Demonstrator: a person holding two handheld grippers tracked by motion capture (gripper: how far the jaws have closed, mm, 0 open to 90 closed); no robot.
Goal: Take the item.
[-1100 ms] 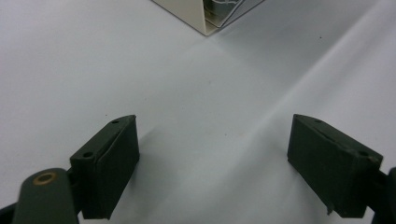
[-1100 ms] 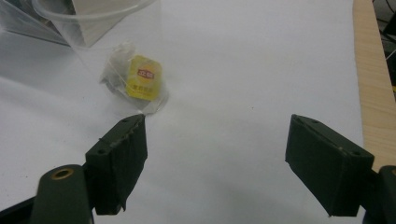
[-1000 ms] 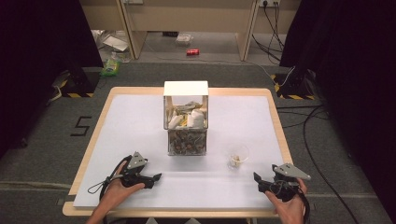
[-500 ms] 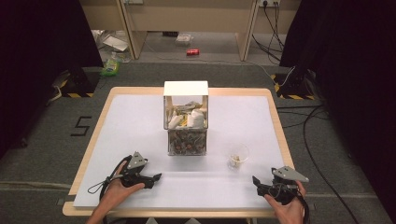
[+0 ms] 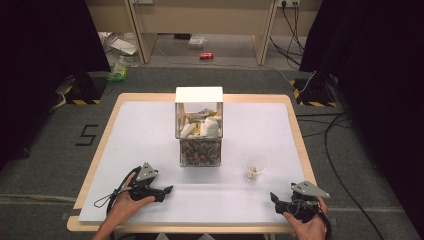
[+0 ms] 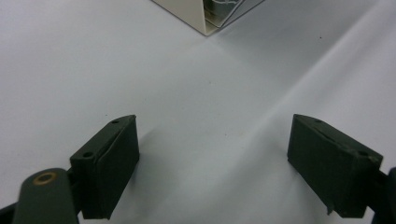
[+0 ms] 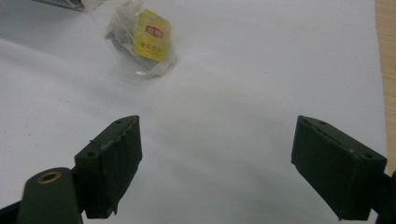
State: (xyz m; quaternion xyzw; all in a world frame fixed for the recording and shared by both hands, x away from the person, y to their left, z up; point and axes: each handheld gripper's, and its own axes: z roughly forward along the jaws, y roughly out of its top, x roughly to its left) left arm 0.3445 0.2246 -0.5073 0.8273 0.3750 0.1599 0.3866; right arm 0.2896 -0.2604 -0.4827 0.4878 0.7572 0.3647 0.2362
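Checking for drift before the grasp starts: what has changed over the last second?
The right gripper slid slightly left and toward the person along the table's near edge, jaws open and empty. The left gripper, clear plastic cup and glass-walled box stayed put.

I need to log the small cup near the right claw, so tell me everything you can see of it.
The cup is small, clear and looks like thin plastic. It stands upright on the white table cover, right of the clear box and apart from it. Inside sits a tea bag with a yellow tag bearing a red mark. Nothing grips it: the right claw is open, short of it, with bare cover between.
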